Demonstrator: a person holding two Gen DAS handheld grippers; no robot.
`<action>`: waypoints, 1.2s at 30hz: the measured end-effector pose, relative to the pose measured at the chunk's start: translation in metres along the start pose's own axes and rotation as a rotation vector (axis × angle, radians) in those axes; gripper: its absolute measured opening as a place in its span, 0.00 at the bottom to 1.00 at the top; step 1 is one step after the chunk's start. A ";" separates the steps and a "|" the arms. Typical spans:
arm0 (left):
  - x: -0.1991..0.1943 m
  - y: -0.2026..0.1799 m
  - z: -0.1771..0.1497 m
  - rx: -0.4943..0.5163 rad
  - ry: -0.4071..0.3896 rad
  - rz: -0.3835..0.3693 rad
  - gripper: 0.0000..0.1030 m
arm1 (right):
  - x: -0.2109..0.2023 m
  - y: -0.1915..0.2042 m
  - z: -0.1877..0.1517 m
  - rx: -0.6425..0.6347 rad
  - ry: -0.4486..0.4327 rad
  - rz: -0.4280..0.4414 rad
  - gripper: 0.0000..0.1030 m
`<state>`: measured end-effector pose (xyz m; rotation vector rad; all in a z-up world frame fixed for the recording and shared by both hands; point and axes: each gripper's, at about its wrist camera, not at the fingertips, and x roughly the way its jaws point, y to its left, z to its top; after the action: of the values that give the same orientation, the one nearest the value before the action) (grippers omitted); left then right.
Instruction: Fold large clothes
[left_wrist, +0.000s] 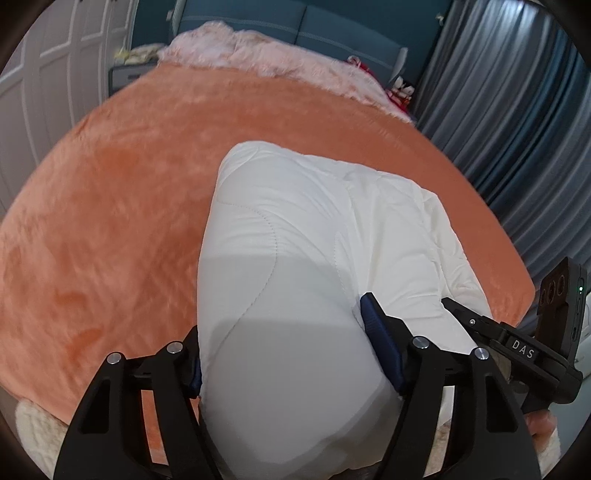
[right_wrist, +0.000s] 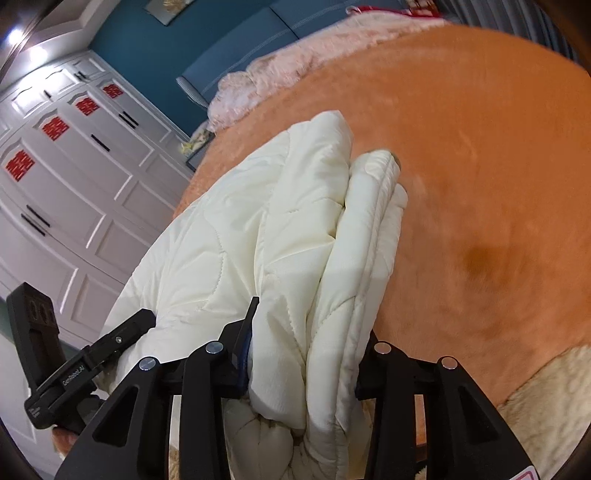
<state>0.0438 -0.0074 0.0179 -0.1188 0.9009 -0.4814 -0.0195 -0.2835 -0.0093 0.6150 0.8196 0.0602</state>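
A bulky white quilted garment (left_wrist: 295, 229) lies folded lengthwise on the orange plush bed cover (left_wrist: 110, 206), with its near end lifted. My left gripper (left_wrist: 288, 354) is shut on a thick fold at that near end, its blue pads pressing in from both sides. In the right wrist view the same garment (right_wrist: 236, 236) shows several stacked layers along its right edge. My right gripper (right_wrist: 306, 354) is shut on this bunched edge, with fabric filling the gap between its fingers. Each gripper shows at the side of the other's view, close beside it on the same end.
A pink fluffy blanket (left_wrist: 258, 51) lies at the head of the bed against a blue headboard (left_wrist: 295, 22). Grey curtains (left_wrist: 517, 129) hang on the right and white wardrobe doors (right_wrist: 74, 166) stand on the left. Cream fleece (right_wrist: 546, 398) lies at the near bed edge.
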 end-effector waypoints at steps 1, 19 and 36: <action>-0.005 -0.003 0.003 0.008 -0.014 -0.002 0.66 | -0.006 0.004 0.003 -0.011 -0.015 0.001 0.37; -0.088 -0.017 0.095 0.097 -0.312 -0.013 0.64 | -0.055 0.098 0.095 -0.221 -0.233 0.072 0.34; 0.017 0.087 0.163 0.062 -0.346 0.006 0.64 | 0.105 0.129 0.167 -0.309 -0.171 0.065 0.34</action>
<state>0.2100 0.0455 0.0810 -0.1383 0.5470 -0.4653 0.1928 -0.2296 0.0767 0.3486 0.6086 0.1877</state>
